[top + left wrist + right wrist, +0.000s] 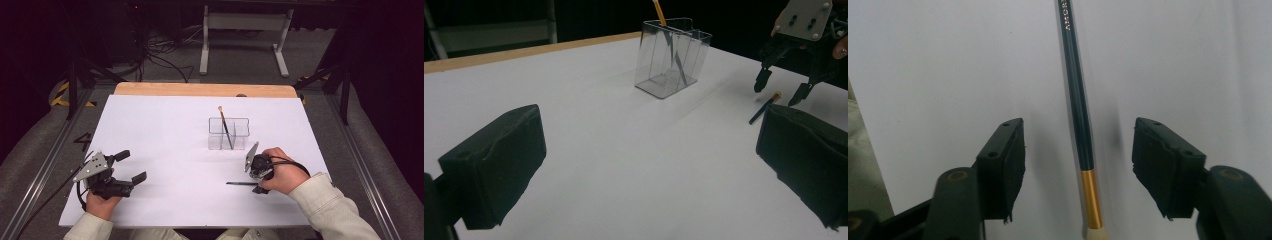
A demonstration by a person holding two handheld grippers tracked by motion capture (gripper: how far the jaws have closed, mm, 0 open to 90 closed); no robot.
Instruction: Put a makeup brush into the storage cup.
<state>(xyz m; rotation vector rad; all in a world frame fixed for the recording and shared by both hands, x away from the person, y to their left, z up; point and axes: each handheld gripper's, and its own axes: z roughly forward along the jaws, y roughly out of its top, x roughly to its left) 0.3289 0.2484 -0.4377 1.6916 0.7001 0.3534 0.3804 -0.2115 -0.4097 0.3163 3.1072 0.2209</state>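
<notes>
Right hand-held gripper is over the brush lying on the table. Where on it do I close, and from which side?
Close on the dark handle just beyond the gold ferrule, coming straight down from above. The brush lies flat on the white table, already centred between the open jaws of the right hand-held gripper, which stand either side of its narrow width.

At the lower left of the high view, the person's left hand [98, 203] holds the left gripper [131, 166] level above the surface, its two black jaws spread wide and pointing toward the right of the frame. At the lower right, the right hand [283, 172] holds the right gripper [258, 181] tipped downward, its jaws parted. Pale sleeves [334, 205] cover both forearms, entering from the bottom edge.
</notes>
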